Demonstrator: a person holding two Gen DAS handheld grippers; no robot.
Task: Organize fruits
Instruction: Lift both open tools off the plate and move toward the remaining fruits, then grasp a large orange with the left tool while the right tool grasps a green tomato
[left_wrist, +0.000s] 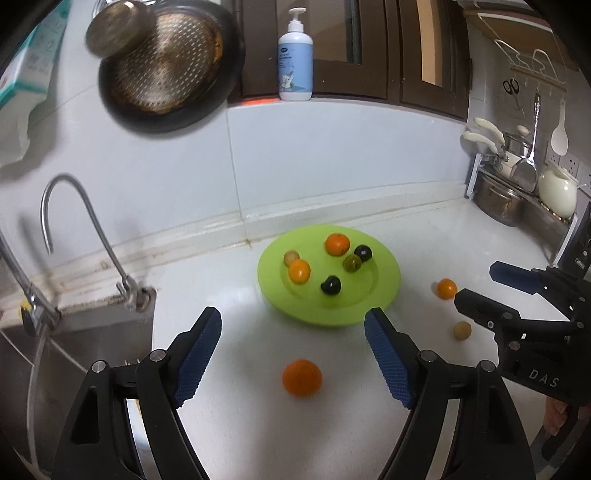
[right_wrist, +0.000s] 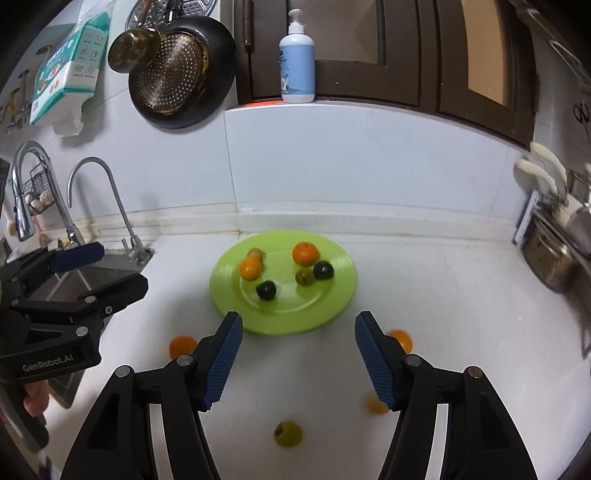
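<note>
Writing: "DAS" on the right gripper (left_wrist: 476, 291) body; "GenRobot.AI" on the left gripper (right_wrist: 88, 266) body.
Plate: lime-green plate (left_wrist: 384, 295) on the white counter (left_wrist: 240, 424), holding two oranges, two dark fruits, a greenish one and a tan one.
Loose fruit: orange (left_wrist: 301, 377) near the plate, between the left fingers; small orange (left_wrist: 446, 288) and tan fruit (left_wrist: 462, 330) at right.
Left fingers: wide apart, holding nothing.
Right fingers: wide apart, holding nothing.

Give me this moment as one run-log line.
left gripper: open, empty, over orange | right gripper: open, empty | green plate: six fruits on it | countertop: four fruits loose
</note>
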